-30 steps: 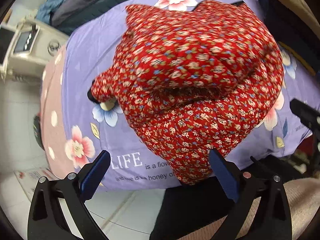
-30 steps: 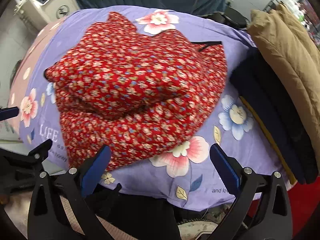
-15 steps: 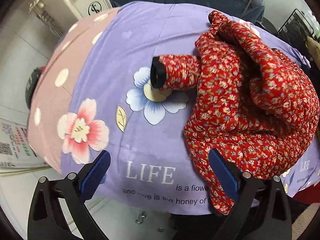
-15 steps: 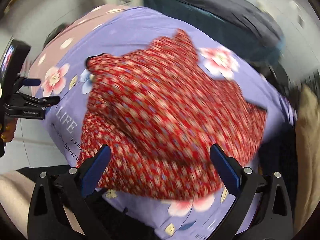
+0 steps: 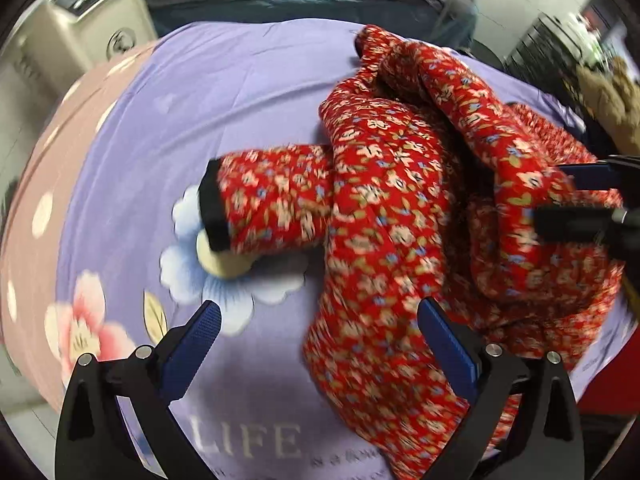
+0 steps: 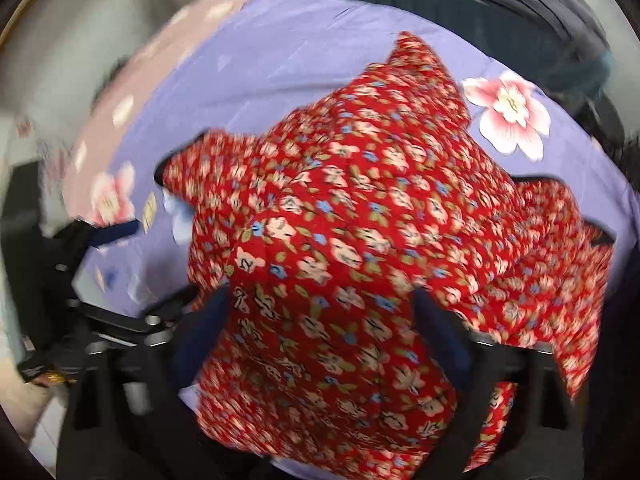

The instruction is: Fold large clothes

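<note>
The jacket (image 5: 400,216) lies heaped on the bedsheet (image 5: 240,92), filling the right half of the frame, its sleeve (image 5: 272,208) reaching left toward the centre.

black hand-held gripper (image 5: 316,344) frames w/ blue ribbed pads (image 5: 192,344), silver screws

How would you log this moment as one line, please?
left gripper: open, free | right gripper: open, around red floral jacket | purple sheet

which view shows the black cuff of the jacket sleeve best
The left wrist view: the black cuff faces the camera, lying on the purple sheet. In the right wrist view it is only a blurred dark edge.
</note>
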A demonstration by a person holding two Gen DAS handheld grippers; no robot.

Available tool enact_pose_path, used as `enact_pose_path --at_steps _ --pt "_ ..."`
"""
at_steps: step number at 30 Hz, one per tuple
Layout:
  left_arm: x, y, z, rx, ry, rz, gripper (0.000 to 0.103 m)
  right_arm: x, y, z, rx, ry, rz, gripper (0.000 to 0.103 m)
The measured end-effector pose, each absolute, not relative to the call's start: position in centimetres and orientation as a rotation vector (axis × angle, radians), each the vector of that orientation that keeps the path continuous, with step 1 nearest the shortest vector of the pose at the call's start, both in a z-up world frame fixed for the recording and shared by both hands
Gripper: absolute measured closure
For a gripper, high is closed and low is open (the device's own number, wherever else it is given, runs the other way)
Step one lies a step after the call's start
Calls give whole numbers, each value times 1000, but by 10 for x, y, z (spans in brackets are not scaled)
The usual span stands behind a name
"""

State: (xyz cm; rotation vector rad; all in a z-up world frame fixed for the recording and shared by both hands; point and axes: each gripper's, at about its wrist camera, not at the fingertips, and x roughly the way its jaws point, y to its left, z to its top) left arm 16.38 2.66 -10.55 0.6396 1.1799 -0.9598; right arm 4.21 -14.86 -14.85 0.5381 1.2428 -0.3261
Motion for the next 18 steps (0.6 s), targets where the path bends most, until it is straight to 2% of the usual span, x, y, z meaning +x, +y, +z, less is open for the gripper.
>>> enact_pose_path --at_steps 1,2,5,6,7,9,10,11,12,13,14,16,18 --pt "165 22 -109 652 1173 -977 7 28 -154 -140 568 1198 -341 64" --pt "167 17 -113 653 1184 -999 7 18 -159 -135 584 1177 -367 91" --pt "165 1 -116 636 1198 -1066 7 -26 -182 -118 646 1128 -485 103" --pt "160 -7 -118 649 1197 -1096 8 -41 -189 -114 643 1123 -544 103" --pt "155 -16 -121 669 1203 -1128 16 -65 -198 -109 662 1103 -595 103" --pt "141 -30 -124 719 1210 -1169 40 -96 -209 -103 716 1088 -639 102" --pt "131 -38 -123 770 1175 -1168 44 -107 -212 -103 742 1096 -648 99" --pt "121 -45 -122 809 1135 -1173 48 -116 -214 -104 767 1108 -660 86" --pt "115 -49 -122 828 1119 -1175 60 -129 -216 -103 797 1116 -689 51" --pt "109 -54 -119 854 1102 -1167 70 -138 -218 -102 813 1106 -713 31" --pt "104 -56 -113 860 1091 -1165 75 -147 -219 -97 824 1075 -742 14" --pt "94 -55 -86 811 1061 -1212 83 -161 -221 -88 835 1015 -770 14" --pt "85 -48 -58 773 1009 -1238 87 -159 -225 -79 836 988 -751 14"
